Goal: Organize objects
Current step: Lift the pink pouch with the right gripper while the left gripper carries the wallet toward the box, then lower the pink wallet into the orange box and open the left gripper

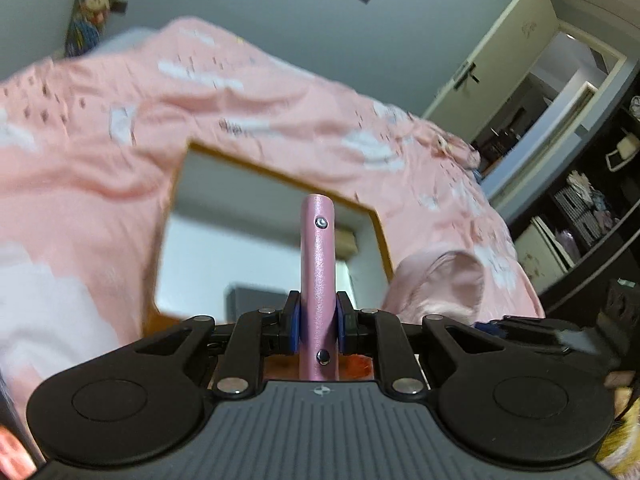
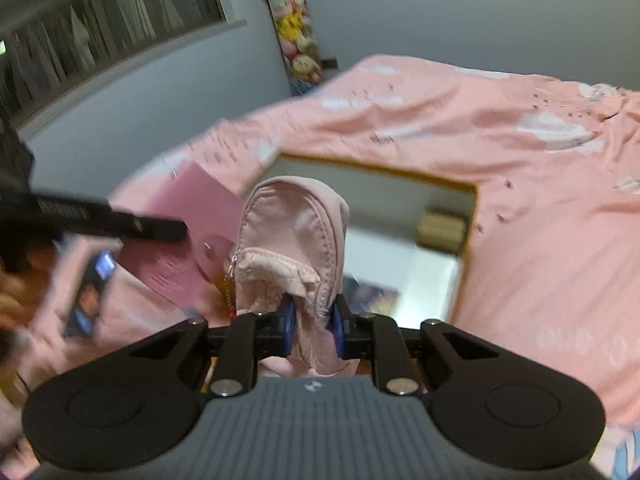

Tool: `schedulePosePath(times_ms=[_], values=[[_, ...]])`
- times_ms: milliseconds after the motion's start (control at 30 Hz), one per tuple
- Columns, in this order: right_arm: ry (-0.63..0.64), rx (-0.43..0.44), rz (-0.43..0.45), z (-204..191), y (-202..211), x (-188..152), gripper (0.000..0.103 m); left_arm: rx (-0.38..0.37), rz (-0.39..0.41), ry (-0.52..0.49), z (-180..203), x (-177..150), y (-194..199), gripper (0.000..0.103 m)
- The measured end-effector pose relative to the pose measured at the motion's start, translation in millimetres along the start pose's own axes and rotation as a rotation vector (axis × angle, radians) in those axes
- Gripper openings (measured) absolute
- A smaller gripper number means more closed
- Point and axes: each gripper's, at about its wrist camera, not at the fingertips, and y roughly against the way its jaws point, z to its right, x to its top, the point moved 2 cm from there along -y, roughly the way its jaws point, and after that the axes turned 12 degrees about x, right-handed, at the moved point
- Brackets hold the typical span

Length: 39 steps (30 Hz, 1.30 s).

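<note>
My left gripper (image 1: 318,322) is shut on a pink metal bar (image 1: 318,264) with two screws, which stands upright between the blue pads. My right gripper (image 2: 312,322) is shut on an open pink zip pouch (image 2: 294,232), held by its rim above the bed. The same pouch (image 1: 436,284) shows at the right in the left wrist view. A wood-framed mirror (image 1: 260,232) lies flat on the pink bedspread (image 1: 100,160) under both grippers; it also shows in the right wrist view (image 2: 400,220).
A pink card or booklet (image 2: 188,216) and a small phone-like item (image 2: 90,292) lie at the left of the pouch. A black bar (image 2: 100,216) reaches in from the left. Dark shelves (image 1: 592,208) and a door (image 1: 500,68) stand at the right. Plush toys (image 2: 296,36) hang by the wall.
</note>
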Motion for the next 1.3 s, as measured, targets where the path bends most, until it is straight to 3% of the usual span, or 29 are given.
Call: schedulePosePath(times_ms=[200, 367, 533, 767, 933, 1300], values=[[-0.099, 0.05, -0.018, 15, -51, 45, 0.02, 0.065, 0.056, -0.002, -15, 27, -9, 0.019], [-0.141, -0.007, -0.118, 29, -113, 56, 0.02, 0.11, -0.018, 0.002, -26, 35, -43, 0.019], [-0.192, -0.024, -0.155, 52, -138, 53, 0.02, 0.164, -0.138, 0.0, -31, 29, -85, 0.019], [-0.223, -0.065, -0.144, 78, -139, 51, 0.02, 0.238, -0.247, -0.088, -19, 13, -133, 0.019], [-0.223, -0.054, -0.157, 86, -144, 49, 0.02, 0.253, -0.294, -0.085, -19, 6, -149, 0.019], [-0.242, -0.046, -0.159, 94, -147, 46, 0.02, 0.267, -0.321, -0.109, -21, 3, -157, 0.022]])
